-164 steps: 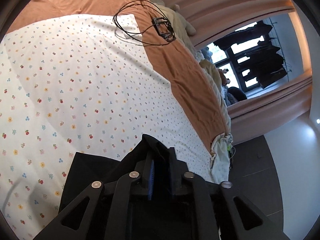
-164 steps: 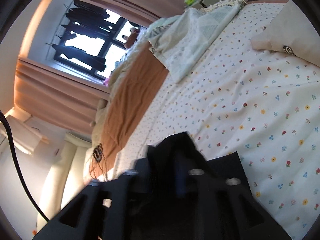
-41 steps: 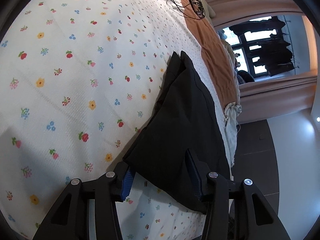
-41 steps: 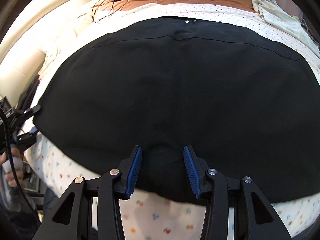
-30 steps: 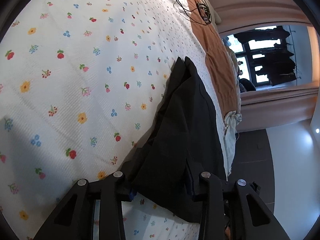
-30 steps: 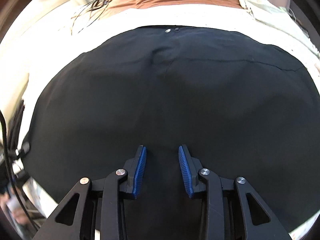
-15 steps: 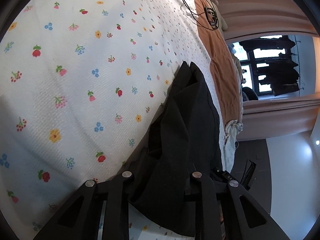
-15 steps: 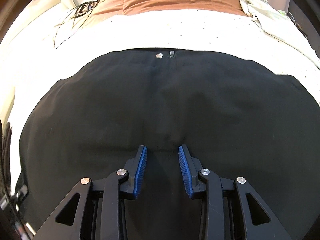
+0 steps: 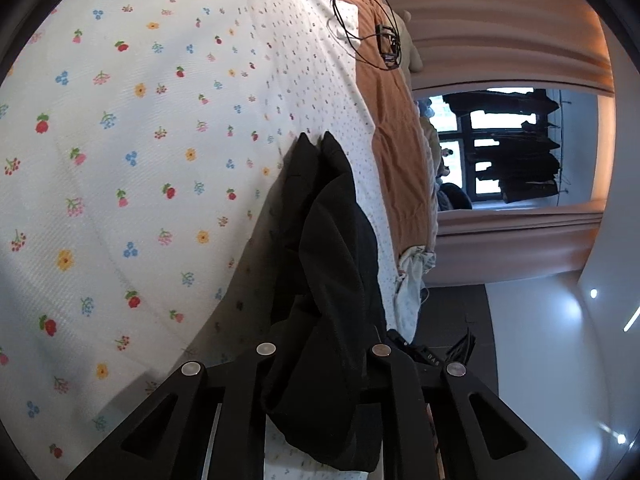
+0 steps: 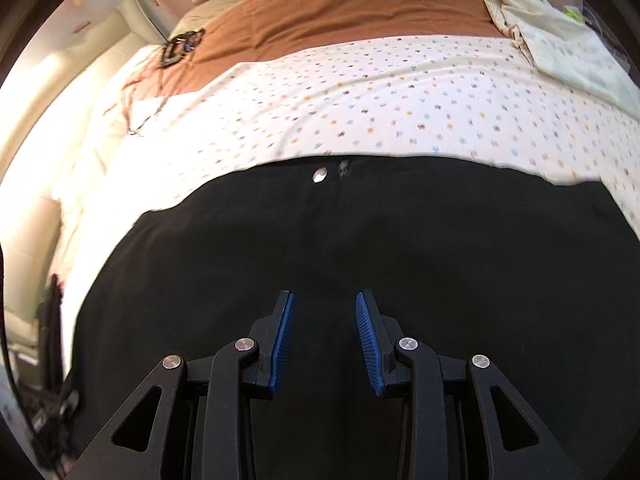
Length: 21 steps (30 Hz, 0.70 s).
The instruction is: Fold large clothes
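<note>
A large black garment (image 10: pixel 400 248) lies spread on the floral bed sheet (image 10: pixel 400 92), with a silver button (image 10: pixel 319 176) at its far edge. My right gripper (image 10: pixel 324 300) is open over its middle, blue pads apart, holding nothing. In the left wrist view the garment's edge (image 9: pixel 332 264) is bunched and lifted off the sheet (image 9: pixel 140 160). My left gripper (image 9: pixel 320 364) is shut on that edge; the cloth hides the fingertips.
A brown blanket (image 10: pixel 360 4) covers the far part of the bed, with a black cable and small device (image 9: pixel 380 40) on it. A pale folded cloth (image 10: pixel 560 40) lies at the right. Curtains and a window (image 9: pixel 512 144) stand beyond the bed.
My left gripper closed on the garment's edge and lifted it. My right gripper pulled back toward me over the garment, still open, so more floral sheet shows beyond the button.
</note>
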Tool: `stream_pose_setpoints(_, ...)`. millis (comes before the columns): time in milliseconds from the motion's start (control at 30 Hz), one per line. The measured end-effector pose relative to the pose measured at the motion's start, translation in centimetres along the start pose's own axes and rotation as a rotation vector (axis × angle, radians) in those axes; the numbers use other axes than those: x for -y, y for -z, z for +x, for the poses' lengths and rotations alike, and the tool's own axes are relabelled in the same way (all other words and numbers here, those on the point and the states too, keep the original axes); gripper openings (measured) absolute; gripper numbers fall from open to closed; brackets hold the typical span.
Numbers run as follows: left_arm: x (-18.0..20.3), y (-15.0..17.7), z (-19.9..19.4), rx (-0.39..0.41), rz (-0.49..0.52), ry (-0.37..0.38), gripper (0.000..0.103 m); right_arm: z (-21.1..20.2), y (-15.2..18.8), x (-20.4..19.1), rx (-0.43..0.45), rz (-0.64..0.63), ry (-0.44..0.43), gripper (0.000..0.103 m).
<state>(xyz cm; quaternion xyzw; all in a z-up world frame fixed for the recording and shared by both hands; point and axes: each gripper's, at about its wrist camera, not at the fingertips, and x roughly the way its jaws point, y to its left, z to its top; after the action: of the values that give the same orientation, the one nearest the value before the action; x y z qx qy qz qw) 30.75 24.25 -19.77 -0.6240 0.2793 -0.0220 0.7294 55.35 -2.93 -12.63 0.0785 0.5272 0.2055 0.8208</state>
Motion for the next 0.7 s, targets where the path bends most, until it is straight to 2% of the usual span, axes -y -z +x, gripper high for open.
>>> stream_pose_setpoints(233, 3.8, 0.5, -0.4, 0.0, 0.059, 0.06, 0.013, -3.2, 6.6, 0.3, -0.074, 0.024, -0.152, 0.034)
stream_pose_setpoints(333, 5.9, 0.8, -0.4, -0.004, 0.101, 0.071, 0.013, -4.1, 9.4, 0.5, -0.09, 0.021, -0.148, 0.034)
stream_pose_setpoints(433, 8.1, 1.1, 0.0, -0.013, 0.139, 0.084, 0.013, -5.1, 12.2, 0.7, -0.095, 0.036, -0.18, 0.034)
stream_pose_setpoints(700, 13.3, 2.3, 1.6, -0.051, 0.239, 0.104, 0.013, -5.2, 15.8, 1.4, -0.12, 0.076, -0.192, 0.035)
